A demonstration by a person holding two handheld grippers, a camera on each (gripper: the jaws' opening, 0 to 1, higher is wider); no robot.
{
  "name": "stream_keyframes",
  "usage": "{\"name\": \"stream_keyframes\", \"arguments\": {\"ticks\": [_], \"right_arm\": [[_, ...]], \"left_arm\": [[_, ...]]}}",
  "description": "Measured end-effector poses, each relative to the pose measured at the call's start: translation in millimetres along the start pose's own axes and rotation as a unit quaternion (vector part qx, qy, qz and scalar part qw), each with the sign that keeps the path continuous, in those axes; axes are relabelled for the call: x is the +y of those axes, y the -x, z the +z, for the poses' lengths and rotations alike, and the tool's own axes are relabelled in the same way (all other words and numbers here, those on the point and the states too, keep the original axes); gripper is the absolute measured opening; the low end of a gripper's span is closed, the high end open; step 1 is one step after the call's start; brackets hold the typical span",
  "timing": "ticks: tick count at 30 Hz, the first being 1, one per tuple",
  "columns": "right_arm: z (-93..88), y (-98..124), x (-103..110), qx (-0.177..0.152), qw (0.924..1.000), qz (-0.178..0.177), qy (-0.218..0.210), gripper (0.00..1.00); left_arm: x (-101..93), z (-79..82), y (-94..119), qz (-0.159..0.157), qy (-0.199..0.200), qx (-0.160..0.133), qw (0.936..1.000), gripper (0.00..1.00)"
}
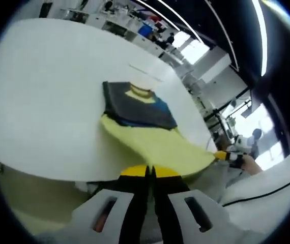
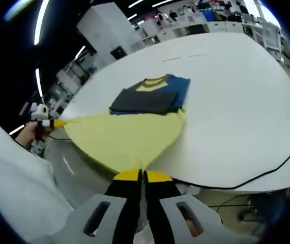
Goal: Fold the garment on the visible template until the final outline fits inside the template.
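White table (image 1: 48,112) (image 2: 236,101): round-edged, the largest surface, taken here as the landmark.

Garment (image 1: 145,127) (image 2: 135,127): yellow shirt with a dark grey chest panel, blue sleeve and yellow collar. The upper part lies flat on the table, well in from the near edge. The long axis runs from the collar, at the far end, to the hem, at the near end; the collar points away from both grippers. The yellow lower half is lifted off the tabletop and stretched taut past the table's near edge, spread between two hem corners.

No template outline can be made out on the table under the garment. No containers seen.

Left gripper (image 1: 150,170): jaws together, clamped on one hem corner of the garment, just off the table's near edge.

Right gripper (image 2: 141,174): jaws together, pinching the other hem corner, also just beyond the table edge.

A black cable (image 2: 267,168) trails along the table's edge in the right gripper view.
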State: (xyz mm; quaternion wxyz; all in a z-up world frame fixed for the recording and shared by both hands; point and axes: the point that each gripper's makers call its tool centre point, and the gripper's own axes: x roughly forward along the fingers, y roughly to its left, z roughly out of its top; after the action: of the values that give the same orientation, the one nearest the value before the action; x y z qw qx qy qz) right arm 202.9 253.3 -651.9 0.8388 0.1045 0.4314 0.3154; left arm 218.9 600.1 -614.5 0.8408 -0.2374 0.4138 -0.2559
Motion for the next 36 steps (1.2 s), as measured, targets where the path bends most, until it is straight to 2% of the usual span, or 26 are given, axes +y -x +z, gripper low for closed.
{"name": "stream_keyframes", "arguments": {"ticks": [10, 15, 20, 25, 27, 33, 36], "right_arm": [[8.7, 13.3, 10.3, -0.002, 0.9999, 0.007, 0.009, 0.03], [10.6, 19.2, 10.4, 0.003, 0.9999, 0.015, 0.006, 0.03], [15.7, 19.3, 11.1, 0.010, 0.9996, 0.024, 0.005, 0.02], [31.6, 16.0, 9.2, 0.012, 0.9995, 0.022, 0.018, 0.02], [40.5, 13.9, 6.5, 0.007, 0.9994, 0.024, 0.022, 0.02], [75.2, 4.0, -4.8, -0.011, 0.9989, 0.020, 0.041, 0.02], [99.9, -1.9, -12.3, -0.023, 0.9981, 0.018, 0.054, 0.02]], "left_arm": [[-11.5, 5.0, 7.9, -0.012, -0.007, 0.002, 0.9999, 0.00], [-15.8, 1.7, 11.2, -0.028, -0.001, 0.017, 0.9995, 0.00], [-14.5, 2.7, 10.3, -0.028, 0.000, 0.026, 0.9993, 0.00], [-14.3, 18.7, 5.8, -0.032, -0.009, 0.018, 0.9993, 0.00], [-8.3, 27.3, 1.5, -0.026, -0.006, 0.013, 0.9996, 0.00], [-4.8, 58.2, -10.4, -0.027, -0.017, -0.011, 0.9994, 0.00], [-1.4, 77.4, -17.1, -0.028, -0.014, -0.025, 0.9992, 0.00]]}}
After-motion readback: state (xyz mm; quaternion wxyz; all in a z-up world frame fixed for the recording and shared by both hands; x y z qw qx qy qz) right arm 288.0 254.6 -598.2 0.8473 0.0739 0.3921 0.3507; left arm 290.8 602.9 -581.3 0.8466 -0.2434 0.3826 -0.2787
